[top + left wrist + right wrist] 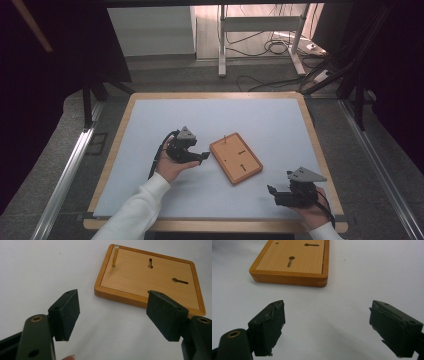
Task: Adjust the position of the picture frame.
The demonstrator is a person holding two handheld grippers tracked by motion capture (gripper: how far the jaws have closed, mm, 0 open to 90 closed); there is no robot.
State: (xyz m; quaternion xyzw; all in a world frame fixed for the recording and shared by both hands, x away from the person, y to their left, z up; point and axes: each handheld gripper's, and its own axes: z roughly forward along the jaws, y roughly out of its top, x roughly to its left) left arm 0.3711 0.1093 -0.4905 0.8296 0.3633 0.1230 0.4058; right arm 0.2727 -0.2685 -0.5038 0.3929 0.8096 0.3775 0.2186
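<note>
High view, board: we see a wooden board (pixel 236 158) lying flat on the pale table (pixel 150 120), turned askew, its long axis running from upper left to lower right.
High view, left gripper (pixel 204 156): our left hand holds it just beside the board's left edge, tips aimed at the board but apart from it; this is the nearer of the two.
High view, right gripper (pixel 271 191): it rests low on the table near the front edge, to the right of the board and well apart from its lower corner.
Left gripper view, jaws: they stand wide with nothing between them; the right pad (pixel 166 315) covers part of the board's near rim in the picture, and we cannot tell whether it touches.
Left gripper view, board (pixel 140 272): it lies ahead and to the right, with a thin brass pin (pixel 115 256) upright in its far corner and keyhole slots in its face.
Right gripper view, jaws: also wide and empty, over bare table.
Right gripper view, board (pixel 294 260): ahead and left of centre, well apart.
Judgement: we think the left gripper is placed to reach the board or pin first.
</note>
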